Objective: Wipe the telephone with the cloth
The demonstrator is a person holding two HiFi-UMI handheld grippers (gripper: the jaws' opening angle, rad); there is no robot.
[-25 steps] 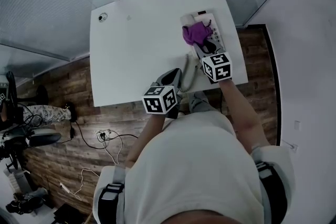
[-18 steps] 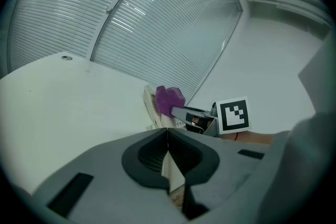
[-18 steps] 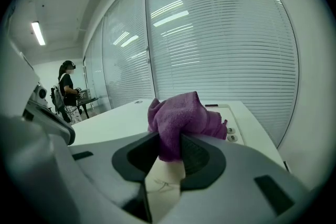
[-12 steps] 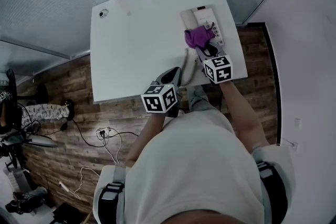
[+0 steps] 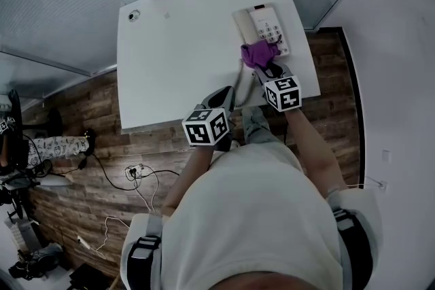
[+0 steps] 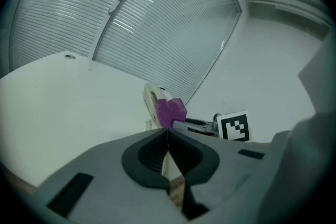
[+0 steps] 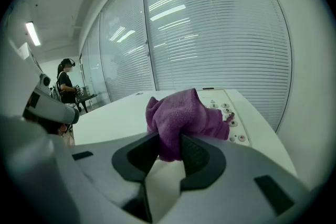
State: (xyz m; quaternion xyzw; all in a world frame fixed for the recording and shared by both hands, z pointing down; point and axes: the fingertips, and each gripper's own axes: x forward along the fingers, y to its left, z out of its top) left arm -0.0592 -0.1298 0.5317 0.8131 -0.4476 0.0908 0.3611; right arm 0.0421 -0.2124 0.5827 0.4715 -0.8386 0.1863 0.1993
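- Two jaws of the left gripper (image 6: 168, 136) are pressed together, with nothing between them; they are held at the near edge of the white table (image 5: 177, 44).
- Ahead and to the right of those jaws, the telephone (image 5: 266, 24) is laid flat on the table.
- The purple cloth (image 7: 178, 118) is clamped between the jaws of the right gripper (image 7: 169, 150).
- Beyond these jaw tips, the bunched cloth is set against the telephone's near end, beside the keypad.

A fuzzy, matt purple cloth (image 7: 180, 117) and a telephone (image 5: 264, 25) of smooth pale plastic — both on the smooth, matt white table (image 5: 177, 58) — with grainy wood flooring (image 5: 81, 115) beside the table.
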